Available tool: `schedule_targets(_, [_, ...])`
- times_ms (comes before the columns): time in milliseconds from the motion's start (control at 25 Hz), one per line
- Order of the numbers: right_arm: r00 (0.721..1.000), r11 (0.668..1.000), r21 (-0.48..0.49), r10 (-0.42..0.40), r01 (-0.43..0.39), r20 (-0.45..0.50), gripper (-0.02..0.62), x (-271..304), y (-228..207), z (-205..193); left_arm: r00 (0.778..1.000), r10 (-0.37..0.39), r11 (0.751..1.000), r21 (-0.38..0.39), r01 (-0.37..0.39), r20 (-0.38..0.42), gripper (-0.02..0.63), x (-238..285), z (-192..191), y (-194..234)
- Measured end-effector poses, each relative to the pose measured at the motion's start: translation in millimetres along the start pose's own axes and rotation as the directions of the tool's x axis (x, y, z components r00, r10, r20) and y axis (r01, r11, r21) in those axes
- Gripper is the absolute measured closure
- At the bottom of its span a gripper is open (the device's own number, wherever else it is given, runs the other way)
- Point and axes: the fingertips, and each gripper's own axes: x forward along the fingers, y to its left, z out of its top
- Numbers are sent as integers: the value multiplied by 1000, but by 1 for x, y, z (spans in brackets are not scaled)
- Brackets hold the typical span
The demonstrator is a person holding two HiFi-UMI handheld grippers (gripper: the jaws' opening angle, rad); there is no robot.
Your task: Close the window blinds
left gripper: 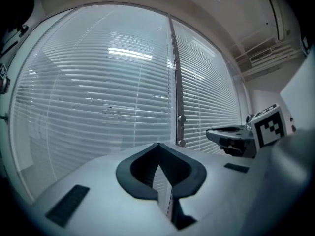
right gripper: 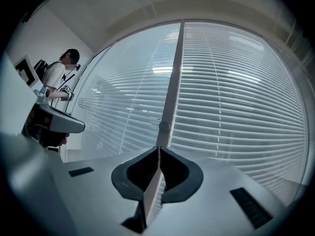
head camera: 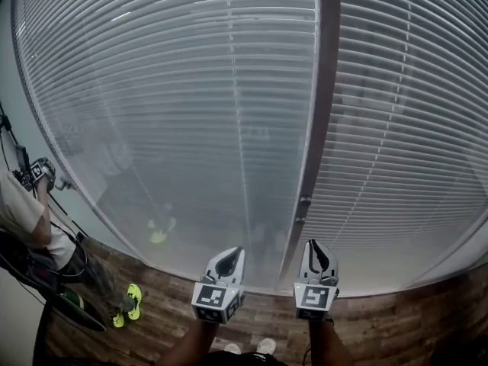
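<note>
Head view has the blinds (head camera: 191, 113) filling nearly the whole frame. Two wide panels of thin level slats stand straight ahead, split by an upright post (head camera: 324, 90). A faint reflection lies over the left panel, so the slats probably sit behind glass, though I cannot be sure. Slats like these are light, springy and easy to kink, and they are no place to take hold. A small round knob (head camera: 304, 201) sits low on the post, and the left gripper view shows two of them, one above the other. They look hard, smooth and small, so they are likely to slip unless pinched square across. My guess is that they tilt the slats. A thin cord runs down the left panel, and I cannot tell whether it can be reached.

Left claw (head camera: 233, 255) is pressed together at the tips with nothing in it, held level just short of the window. Right claw (head camera: 316, 247) is likewise closed and empty, lined up with the post and close to the knob but not on it.

At the far left a person (head camera: 30, 219) in bright yellow shoes (head camera: 133, 292) stands on the wooden floor (head camera: 396, 326).

No brand, label or writing can be read. The only print is the black-and-white square patterns on the marker cubes (head camera: 216, 300).
</note>
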Motion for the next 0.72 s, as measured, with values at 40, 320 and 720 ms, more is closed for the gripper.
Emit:
schedule_targets(40, [1000, 1000, 0, -2, 2, 0, 584, -2, 0, 2, 1000, 9, 1000, -3, -9, -7, 606, -3, -3, 2])
schedule_targets(320, [1000, 998, 55, 16, -15, -27, 592, -26, 12, -10, 1000, -21, 999, -27, 20, -20, 606, -21, -18, 4])
schedule_targets(720, [998, 993, 112, 26, -20, -52, 592, -87, 64, -5, 998, -39, 999, -12, 39, -43, 606, -84, -37, 8])
